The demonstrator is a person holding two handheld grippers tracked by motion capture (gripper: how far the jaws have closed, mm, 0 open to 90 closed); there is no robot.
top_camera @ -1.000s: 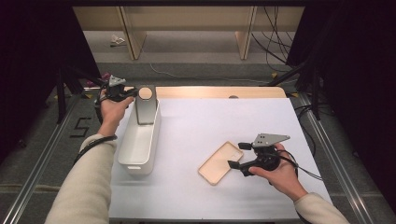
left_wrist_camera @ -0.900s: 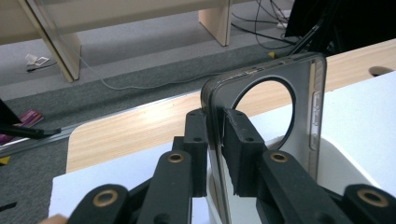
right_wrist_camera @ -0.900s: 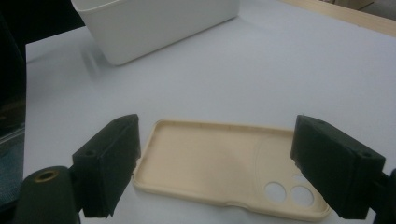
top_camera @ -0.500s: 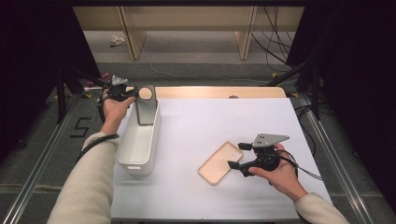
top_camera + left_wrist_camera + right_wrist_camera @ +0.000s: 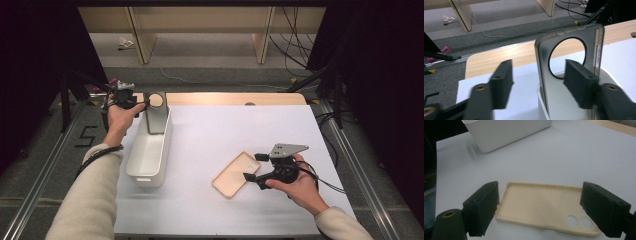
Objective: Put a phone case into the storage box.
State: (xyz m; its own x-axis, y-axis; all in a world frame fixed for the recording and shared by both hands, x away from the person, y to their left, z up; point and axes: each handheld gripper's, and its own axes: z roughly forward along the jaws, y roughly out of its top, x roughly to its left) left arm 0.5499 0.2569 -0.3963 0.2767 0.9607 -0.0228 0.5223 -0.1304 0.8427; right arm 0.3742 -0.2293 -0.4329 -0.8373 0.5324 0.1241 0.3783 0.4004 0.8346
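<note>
A grey phone case [image 5: 156,117] [image 5: 544,57] with a round hole stands upright at the far end of the white bin [image 5: 137,150] [image 5: 607,75]. My left gripper [image 5: 145,103] [image 5: 540,86] is at its upper left edge. Its jaws have just been opening and now stand apart around the case's edge without pressing on it. A cream phone case [image 5: 235,174] [image 5: 536,205] lies inside-up on the white table [image 5: 225,135]. My right gripper [image 5: 254,166] [image 5: 539,195] is open, one jaw on each side of the case's near end.
The bin [image 5: 506,132] runs along the table's left side. A wooden strip [image 5: 225,98] borders the far edge. Metal rails [image 5: 50,170] flank the table. Cables [image 5: 295,45] and wooden legs [image 5: 142,35] are on the floor beyond.
My left gripper's jaws have opened and let go of the grey case, which stays upright in the bin. The right hand and the cream case have not moved.
</note>
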